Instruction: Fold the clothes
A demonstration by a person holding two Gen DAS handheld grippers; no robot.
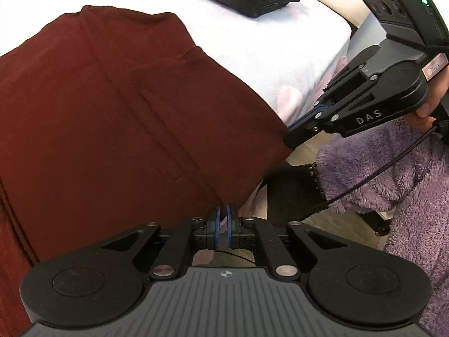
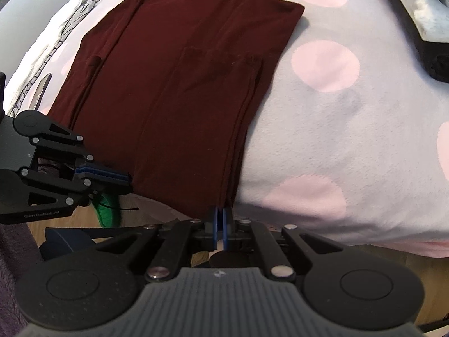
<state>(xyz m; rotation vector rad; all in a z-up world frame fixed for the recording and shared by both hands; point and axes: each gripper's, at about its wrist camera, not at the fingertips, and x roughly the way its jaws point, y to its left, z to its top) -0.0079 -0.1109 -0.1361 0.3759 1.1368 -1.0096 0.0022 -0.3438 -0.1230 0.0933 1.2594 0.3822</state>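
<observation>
Pinching maroon garment hem | left gripper, right gripper | jaws clamped

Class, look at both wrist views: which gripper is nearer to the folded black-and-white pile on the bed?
Right. The right gripper pinches the maroon garment on the pile side; the left gripper pinches its far corner.

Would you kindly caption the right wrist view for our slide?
Both grippers, right gripper and left gripper, pinch the maroon garment's near edge on the spotted bedcover.

garment: maroon | blanket: pale, pink dots | robe: purple
</observation>
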